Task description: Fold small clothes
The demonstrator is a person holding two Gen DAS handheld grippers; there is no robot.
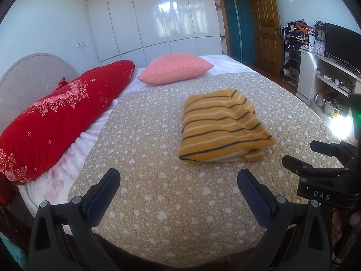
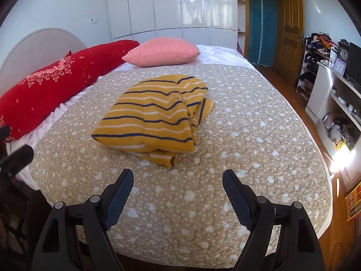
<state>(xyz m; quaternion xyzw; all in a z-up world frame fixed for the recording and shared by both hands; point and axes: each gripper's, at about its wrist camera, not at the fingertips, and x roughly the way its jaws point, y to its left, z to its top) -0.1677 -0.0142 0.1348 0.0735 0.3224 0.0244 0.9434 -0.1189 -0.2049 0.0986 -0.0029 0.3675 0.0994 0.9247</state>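
- While both hover apart from it, the folded mustard-yellow striped knit garment (image 2: 155,115) lies mid-bed on the beige heart-print quilt (image 2: 248,135).
- Left gripper (image 1: 178,181) spread, empty.
- Right gripper (image 2: 178,181) spread, empty.

Yellow striped garment (image 2: 153,117), folded, on bedspread (image 2: 248,135)

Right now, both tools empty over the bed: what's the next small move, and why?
Probably tidy the fold: bring the right tool forward to the flap poking out under the striped yellow garment at its near edge and tuck it in. The bundle lies folded on the quilt, and both tools, left tool too, hold nothing.
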